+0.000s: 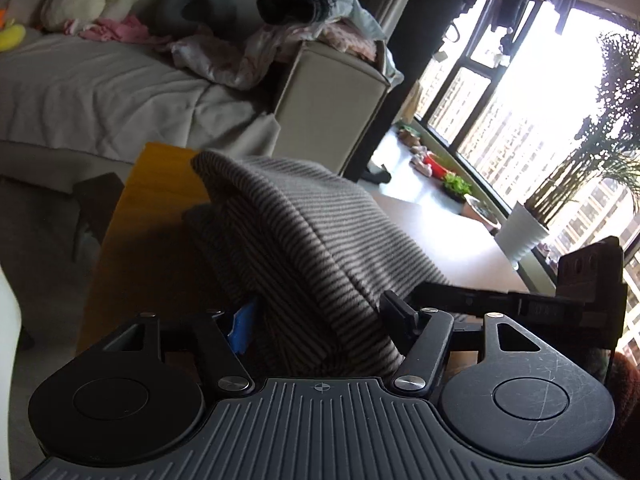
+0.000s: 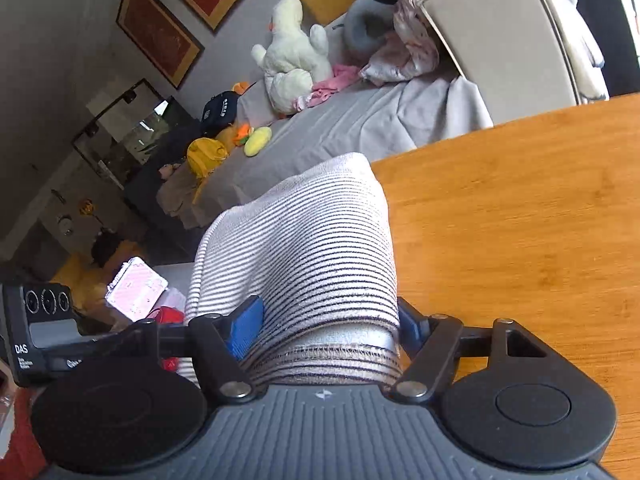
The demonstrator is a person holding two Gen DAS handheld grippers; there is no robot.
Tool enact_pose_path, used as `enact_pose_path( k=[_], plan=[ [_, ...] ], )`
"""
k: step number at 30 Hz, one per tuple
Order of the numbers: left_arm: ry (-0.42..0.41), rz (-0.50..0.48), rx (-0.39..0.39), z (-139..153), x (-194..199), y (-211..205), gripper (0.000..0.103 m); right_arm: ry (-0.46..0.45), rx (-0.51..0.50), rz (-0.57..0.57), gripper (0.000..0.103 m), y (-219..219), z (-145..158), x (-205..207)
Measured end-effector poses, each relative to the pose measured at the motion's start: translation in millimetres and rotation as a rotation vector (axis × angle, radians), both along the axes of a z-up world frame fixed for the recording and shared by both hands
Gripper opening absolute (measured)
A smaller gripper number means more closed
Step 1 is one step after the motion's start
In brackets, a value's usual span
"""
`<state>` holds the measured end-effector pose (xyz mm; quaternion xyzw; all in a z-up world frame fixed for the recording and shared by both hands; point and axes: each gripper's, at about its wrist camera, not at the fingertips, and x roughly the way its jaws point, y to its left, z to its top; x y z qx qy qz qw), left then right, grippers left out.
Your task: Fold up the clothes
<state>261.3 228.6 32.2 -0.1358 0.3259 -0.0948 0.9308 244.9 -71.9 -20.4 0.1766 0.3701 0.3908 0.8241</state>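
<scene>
Two grippers lifting a striped garment (image 1: 304,240) over the wooden counter (image 2: 520,216). Left gripper (image 1: 320,320): jaws pinching a bunched fold of the cloth, which drapes forward over the counter's edge. Right gripper (image 2: 324,324): jaws pinching the hemmed edge. Behind: a sofa (image 1: 100,92) strewn with clothes and a plush toy (image 2: 292,56).

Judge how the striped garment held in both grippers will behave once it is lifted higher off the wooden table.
The striped garment probably hangs limp: it already drapes in soft folds over the left gripper and right gripper. Its knit looks thick, so likely some weight. Bunched between the blue pads, it seems unlikely to slip.
</scene>
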Motion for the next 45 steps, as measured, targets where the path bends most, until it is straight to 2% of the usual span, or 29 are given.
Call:
enact_pose_path(
  k=[1, 3, 5, 7, 10, 12, 14, 15, 17, 19, 21, 26, 28, 32, 37, 45],
  plan=[
    [0.006, -0.003, -0.008, -2, -3, 0, 0.067, -0.060, -0.009, 0.013, 0.058, 4, 9, -5],
    [0.018, -0.008, -0.023, -6, -9, 0, 0.067, -0.125, -0.010, 0.033, 0.055, 4, 21, -14],
    [0.030, -0.013, -0.038, -11, -14, 0, 0.069, -0.124, -0.079, 0.015, 0.055, 7, 21, -14],
    [0.041, -0.018, -0.053, -15, -20, 1, 0.072, -0.108, -0.143, -0.019, 0.055, 4, 9, -13],
    [0.045, -0.007, -0.064, -18, -28, -2, 0.076, -0.095, -0.138, -0.078, 0.071, -8, -3, -19],
    [0.029, 0.033, -0.043, -15, -38, -9, 0.076, -0.133, -0.145, -0.098, 0.080, -15, -1, -33],
    [0.005, 0.089, -0.004, -9, -53, -20, 0.076, -0.184, -0.172, -0.115, 0.098, -22, 1, -50],
    [-0.011, 0.121, 0.015, -6, -63, -26, 0.083, -0.202, -0.184, -0.124, 0.102, -27, 1, -59],
    [-0.046, 0.173, 0.052, 0, -83, -41, 0.098, -0.205, -0.193, -0.134, 0.103, -39, 1, -74],
    [-0.055, 0.199, 0.064, 2, -100, -55, 0.099, -0.195, -0.212, -0.166, 0.103, -51, 2, -87],
    [-0.030, 0.213, 0.068, 1, -114, -72, 0.103, -0.189, -0.275, -0.199, 0.103, -59, 0, -97],
    [0.083, 0.268, 0.139, -13, -127, -103, 0.103, -0.190, -0.568, -0.256, 0.103, -57, -6, -105],
    [0.088, 0.307, 0.193, -17, -128, -111, 0.103, -0.203, -0.603, -0.263, 0.103, -55, -8, -103],
    [0.086, 0.379, 0.266, -25, -125, -115, 0.103, -0.197, -0.589, -0.270, 0.103, -55, -10, -96],
    [0.071, 0.403, 0.237, -25, -122, -106, 0.103, -0.203, -0.588, -0.272, 0.103, -45, -11, -87],
    [0.078, 0.391, 0.268, -26, -117, -112, 0.103, -0.208, -0.584, -0.271, 0.103, -44, -12, -87]
  ],
)
